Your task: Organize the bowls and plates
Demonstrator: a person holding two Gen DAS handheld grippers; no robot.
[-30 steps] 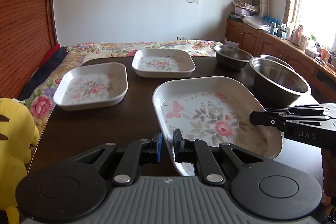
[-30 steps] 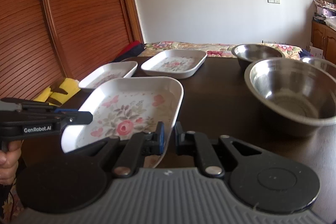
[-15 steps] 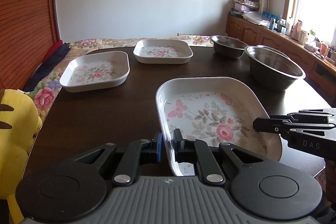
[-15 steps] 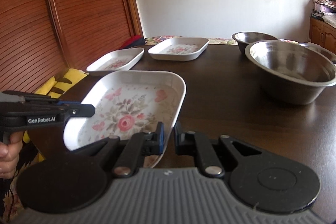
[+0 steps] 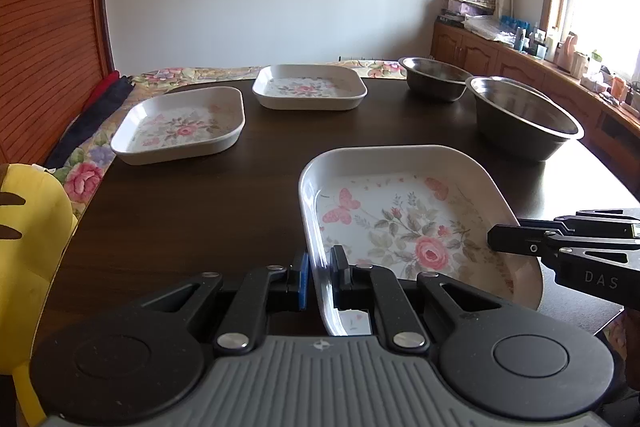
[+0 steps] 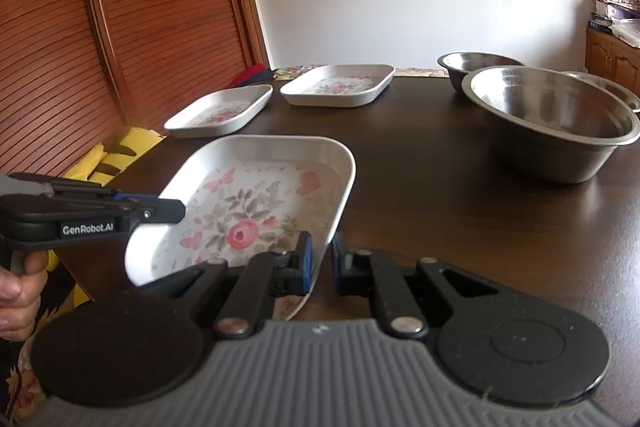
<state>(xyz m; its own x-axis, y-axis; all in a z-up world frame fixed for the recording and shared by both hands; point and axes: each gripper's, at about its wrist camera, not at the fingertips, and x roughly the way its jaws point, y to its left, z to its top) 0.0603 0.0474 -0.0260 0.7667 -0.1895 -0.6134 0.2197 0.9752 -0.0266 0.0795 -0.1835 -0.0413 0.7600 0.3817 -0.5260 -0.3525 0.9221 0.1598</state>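
A white floral plate [image 5: 408, 227] hangs near the front edge of the dark table [image 5: 200, 211], held from both sides. My left gripper [image 5: 320, 275] is shut on its left rim. My right gripper [image 6: 320, 259] is shut on its right rim, with the same floral plate [image 6: 248, 211] ahead of it. Each gripper shows in the other's view: right gripper [image 5: 560, 247], left gripper [image 6: 100, 215]. Two more floral plates [image 5: 180, 125] [image 5: 310, 87] rest at the far left. A small steel bowl [image 5: 434, 73] and a large steel bowl [image 5: 524, 119] stand at the far right.
A third steel bowl [image 6: 608, 85] peeks out behind the large one. A yellow plush toy [image 5: 28, 227] and floral bedding [image 5: 88, 163] lie left of the table. A cluttered wooden cabinet [image 5: 520, 51] runs along the right wall. A hand [image 6: 16, 291] grips the left tool.
Both grippers have carried the floral plate back toward the table's near edge, away from the large bowl. The far plates and bowls now look more distant.
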